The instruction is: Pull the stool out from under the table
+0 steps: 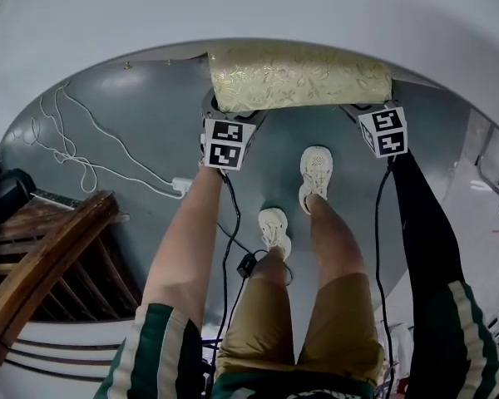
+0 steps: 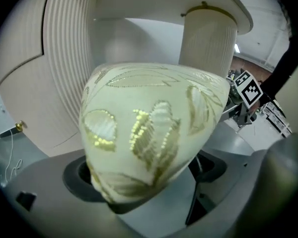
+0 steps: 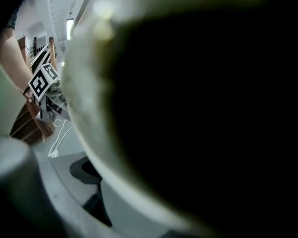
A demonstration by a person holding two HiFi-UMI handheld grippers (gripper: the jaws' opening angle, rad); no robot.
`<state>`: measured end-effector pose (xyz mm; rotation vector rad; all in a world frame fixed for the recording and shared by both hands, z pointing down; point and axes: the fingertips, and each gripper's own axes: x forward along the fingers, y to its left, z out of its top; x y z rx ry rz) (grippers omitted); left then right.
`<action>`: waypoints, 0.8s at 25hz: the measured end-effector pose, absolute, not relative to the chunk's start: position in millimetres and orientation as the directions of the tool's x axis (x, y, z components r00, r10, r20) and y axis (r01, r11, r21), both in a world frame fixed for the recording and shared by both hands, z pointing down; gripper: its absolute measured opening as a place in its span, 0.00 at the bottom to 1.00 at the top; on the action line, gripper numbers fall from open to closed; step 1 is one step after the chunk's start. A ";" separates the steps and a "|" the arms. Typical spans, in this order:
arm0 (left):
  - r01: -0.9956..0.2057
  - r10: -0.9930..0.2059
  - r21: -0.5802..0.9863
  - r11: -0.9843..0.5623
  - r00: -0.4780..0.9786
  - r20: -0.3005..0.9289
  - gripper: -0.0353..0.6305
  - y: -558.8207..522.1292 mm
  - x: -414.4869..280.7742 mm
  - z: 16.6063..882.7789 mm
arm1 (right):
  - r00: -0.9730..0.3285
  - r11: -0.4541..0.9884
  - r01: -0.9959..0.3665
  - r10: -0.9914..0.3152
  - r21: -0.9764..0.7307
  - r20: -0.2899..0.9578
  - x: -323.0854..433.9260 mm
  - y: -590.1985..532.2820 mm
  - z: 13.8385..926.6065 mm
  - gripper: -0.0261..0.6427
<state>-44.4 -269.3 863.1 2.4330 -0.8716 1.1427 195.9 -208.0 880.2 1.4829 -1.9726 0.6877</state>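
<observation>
The job looks begun but not finished. In the head view the stool [image 1: 299, 77], topped with a gold-patterned cushion, lies at 12 o'clock with its near long edge showing past the rim of the white round counter [image 1: 249, 7]. Its far side is tucked beneath that rim, so most of the pull seems left to do. The left gripper [image 1: 230, 127] meets the cushion's end at 11 o'clock and the right gripper [image 1: 374, 119] meets the other end at 1 o'clock. The person's shoes [image 1: 316, 173] stand on the grey floor [image 1: 150, 106] just behind, which leaves room to step back. The left gripper view shows what the head view hides. The cushion's rounded end sits in that gripper's mouth and is pinched there, and behind it rise the ribbed base [image 2: 69, 58] and a pale column [image 2: 208, 38] under the counter. The right gripper's marker cube peeks in at 3 o'clock. The right gripper view is almost wholly filled by the dark, close cushion end lying in its mouth, so I judge this gripper to be clamped on the stool too. At 9 o'clock it catches the left gripper's cube and a wooden chair [image 3: 30, 123]. Only the head view shows the white cable [image 1: 91, 160] trailing across the floor at 9 o'clock, clear of the stool's path.
</observation>
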 end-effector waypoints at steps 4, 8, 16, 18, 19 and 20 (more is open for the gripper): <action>-0.630 -0.353 0.046 -0.775 0.493 0.795 0.76 -272.5 -41.7 866.7 | -0.169 0.192 -0.980 -0.691 -0.047 0.703 198.1 -213.7 885.9 0.83; -0.637 -0.339 0.064 -0.768 0.489 0.804 0.76 -270.7 -39.5 865.1 | -0.112 0.176 -0.984 -0.683 0.014 0.722 204.3 -210.9 887.1 0.75; -0.651 -0.277 0.086 -0.754 0.434 0.857 0.76 -275.5 -39.5 860.5 | -0.119 0.201 -0.979 -0.648 0.018 0.753 209.0 -210.9 884.6 0.68; -0.649 -0.261 0.095 -0.755 0.431 0.864 0.76 -272.9 -40.6 857.1 | -0.122 0.199 -0.980 -0.637 0.009 0.761 207.7 -208.2 882.2 0.68; -0.650 -0.255 0.099 -0.753 0.428 0.867 0.76 -271.6 -41.6 856.2 | -0.123 0.197 -0.980 -0.633 0.006 0.765 206.8 -206.8 881.9 0.68; -0.652 -0.249 0.102 -0.752 0.424 0.870 0.76 -270.0 -42.8 855.9 | -0.124 0.197 -0.980 -0.629 0.002 0.767 205.8 -205.4 881.8 0.68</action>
